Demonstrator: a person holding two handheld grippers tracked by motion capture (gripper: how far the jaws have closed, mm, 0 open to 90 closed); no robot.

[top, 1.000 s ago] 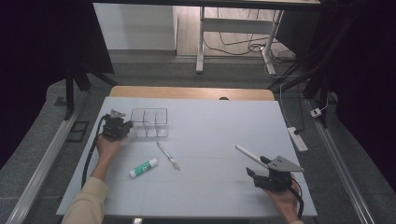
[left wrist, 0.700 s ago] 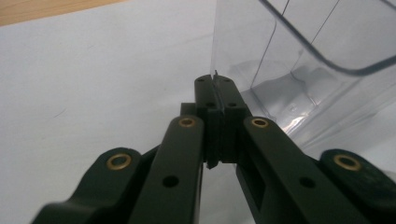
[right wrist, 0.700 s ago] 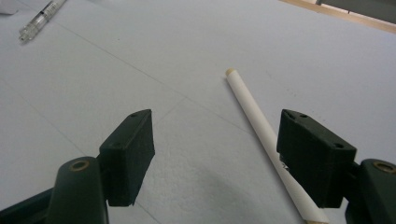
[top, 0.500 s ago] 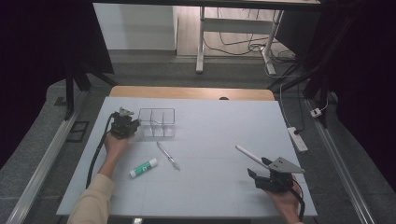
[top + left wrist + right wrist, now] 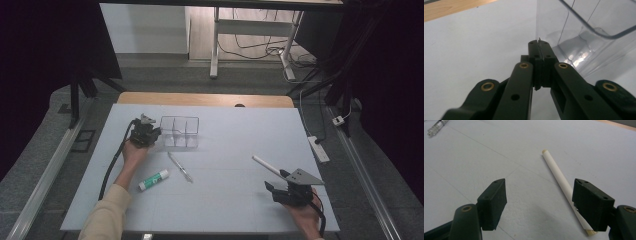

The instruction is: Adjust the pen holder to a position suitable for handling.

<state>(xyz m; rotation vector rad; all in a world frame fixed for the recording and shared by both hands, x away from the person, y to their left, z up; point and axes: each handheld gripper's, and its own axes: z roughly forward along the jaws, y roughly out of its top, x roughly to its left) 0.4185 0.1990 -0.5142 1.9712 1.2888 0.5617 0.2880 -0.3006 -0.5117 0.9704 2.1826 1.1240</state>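
The left gripper [image 5: 150, 131] has its jaws pressed flat together with nothing visible between them, the tips just beside the near wall of a clear plastic organizer [image 5: 180, 131] — in the left gripper view that see-through wall [image 5: 584, 45] rises right of the closed tips [image 5: 539, 47], close enough that whether they touch it cannot be told. Behind those jaws, toward the person, lie a clear pen [image 5: 179, 166] and a glue stick [image 5: 154, 180] with a green cap, well apart from both grippers. The right gripper [image 5: 274, 188] sits low over the white table [image 5: 240, 135] with its jaws spread wide and gripping nothing. A white stick [image 5: 560, 180] lies slantwise in front of them — its far end points away ahead of the gap, while its near end runs under or just behind the right-hand jaw, so it is off to one side rather than centred between the two. In the high view the same stick [image 5: 267, 166] angles up and away from that gripper's tips. The left-hand jaw stands over bare table, and the tip of the pen [image 5: 436, 127] shows far off beyond it.
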